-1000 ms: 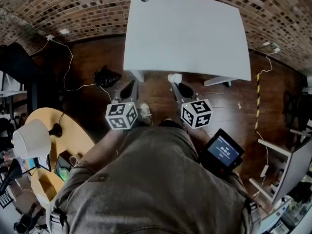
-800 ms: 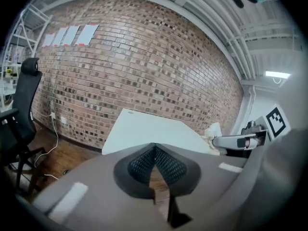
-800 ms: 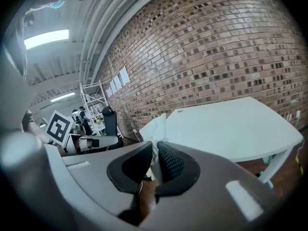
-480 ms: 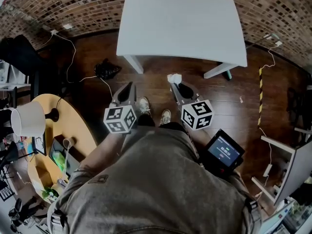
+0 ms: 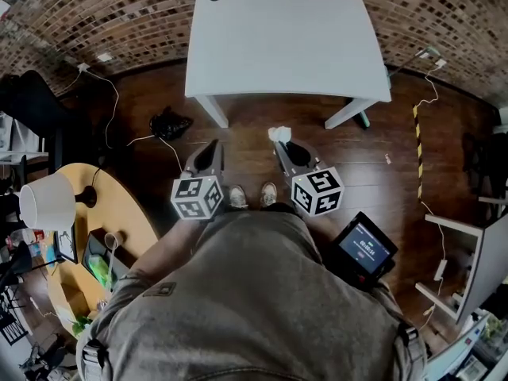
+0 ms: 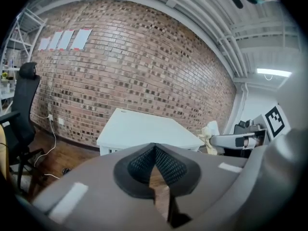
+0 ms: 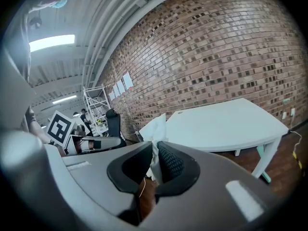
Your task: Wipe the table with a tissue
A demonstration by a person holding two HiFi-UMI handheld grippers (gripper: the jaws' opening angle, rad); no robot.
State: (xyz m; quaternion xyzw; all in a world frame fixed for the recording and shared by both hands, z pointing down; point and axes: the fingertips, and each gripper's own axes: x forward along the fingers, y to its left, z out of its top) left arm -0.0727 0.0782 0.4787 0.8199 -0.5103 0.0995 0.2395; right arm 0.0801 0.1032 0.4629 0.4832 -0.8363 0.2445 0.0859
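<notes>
The white table (image 5: 286, 38) stands ahead by the brick wall, its top bare. Both grippers hang over the wooden floor, short of the table's front edge. My right gripper (image 5: 279, 140) is shut on a crumpled white tissue (image 5: 278, 132), which sticks out past the jaw tips. In the right gripper view the tissue (image 7: 155, 128) is pinched between the black pads, with the table (image 7: 226, 121) beyond. My left gripper (image 5: 213, 144) is shut and holds nothing; its pads meet (image 6: 155, 150) in the left gripper view, where the table (image 6: 144, 129) and the tissue (image 6: 210, 131) also show.
A round wooden table (image 5: 127, 221) with a white lamp (image 5: 50, 203) is at my left. A black chair (image 5: 32, 94), cables and a black bundle (image 5: 170, 123) lie on the floor to the left. A small screen device (image 5: 363, 248) hangs at my right hip. White shelving (image 5: 476, 268) stands at the right.
The table has slid up and slightly left in the head view. Both grippers keep nearly the same pose, and the right one still holds the tissue.
</notes>
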